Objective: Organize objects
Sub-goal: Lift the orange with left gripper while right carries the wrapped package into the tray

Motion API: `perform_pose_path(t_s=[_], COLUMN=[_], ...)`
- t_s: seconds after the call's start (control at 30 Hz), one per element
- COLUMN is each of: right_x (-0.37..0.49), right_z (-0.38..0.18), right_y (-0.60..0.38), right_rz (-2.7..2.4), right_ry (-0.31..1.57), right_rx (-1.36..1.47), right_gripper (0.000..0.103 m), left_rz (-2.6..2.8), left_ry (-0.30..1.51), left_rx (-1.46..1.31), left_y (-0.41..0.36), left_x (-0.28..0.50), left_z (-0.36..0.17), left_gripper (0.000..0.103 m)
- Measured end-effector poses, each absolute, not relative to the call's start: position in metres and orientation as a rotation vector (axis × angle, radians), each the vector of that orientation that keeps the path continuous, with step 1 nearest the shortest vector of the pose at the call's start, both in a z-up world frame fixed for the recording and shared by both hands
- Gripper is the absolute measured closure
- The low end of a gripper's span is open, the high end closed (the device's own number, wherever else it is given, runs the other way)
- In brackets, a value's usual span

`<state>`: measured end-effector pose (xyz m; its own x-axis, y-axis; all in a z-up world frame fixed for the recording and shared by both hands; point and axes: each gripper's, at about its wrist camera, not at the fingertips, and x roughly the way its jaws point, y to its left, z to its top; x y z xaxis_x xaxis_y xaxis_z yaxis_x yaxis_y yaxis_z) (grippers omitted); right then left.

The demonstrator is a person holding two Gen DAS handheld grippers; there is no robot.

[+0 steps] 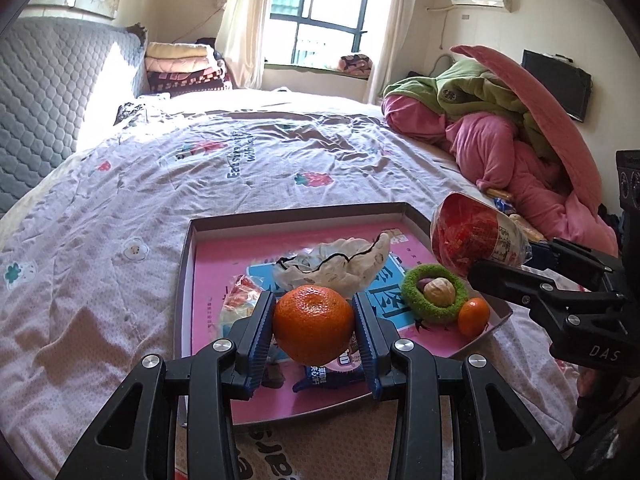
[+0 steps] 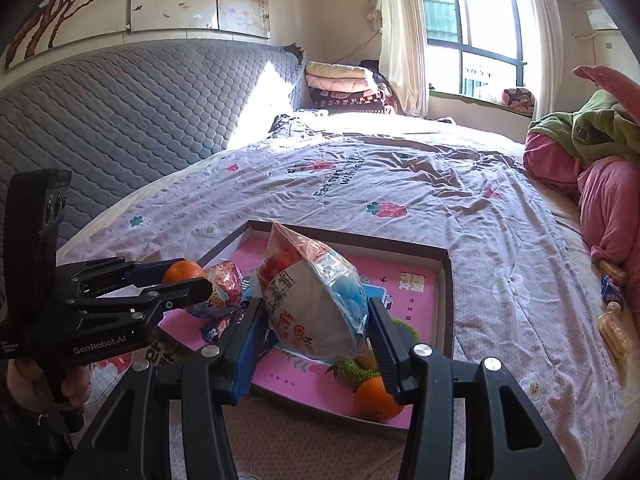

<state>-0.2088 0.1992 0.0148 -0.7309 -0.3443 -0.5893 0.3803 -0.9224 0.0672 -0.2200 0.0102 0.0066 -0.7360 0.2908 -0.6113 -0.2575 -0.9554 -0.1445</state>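
Carry step: left gripper (image 1: 314, 326) pinches orange (image 1: 311, 324) above tray (image 1: 188, 280), near edge; right gripper (image 2: 316, 320) clamps snack bag (image 2: 316, 300) over tray's right half. Next, judged: lower each, release inside tray.

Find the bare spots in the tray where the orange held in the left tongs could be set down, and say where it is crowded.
Free: the tray's pink floor along its left wall, and the far strip behind the white bag. Crowded: the right corner, where the green ring with its walnut touches a small orange, and the near middle with snack packets.

Both tools, left (image 1: 314, 322) and right (image 2: 316, 320), grip loads.
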Motion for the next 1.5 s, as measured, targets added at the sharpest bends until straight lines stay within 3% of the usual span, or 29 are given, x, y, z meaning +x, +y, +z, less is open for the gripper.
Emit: perform_pose_path(t_s=[0.83, 1.5], right_x=[-0.226, -0.227], right_z=[-0.037, -0.048], right_y=[0.185, 0.18], right_rz=[-2.541, -2.521], right_ry=[0.144, 0.151], right_rx=[1.067, 1.112], right_gripper=[0.052, 0.052], left_rz=[2.659, 2.704], left_ry=[-0.05, -0.07], left_rx=[-1.08, -1.113], left_y=[0.016, 0.007], left_x=[-0.234, -0.239], left_z=[-0.031, -0.037], left_gripper=[0.063, 0.062])
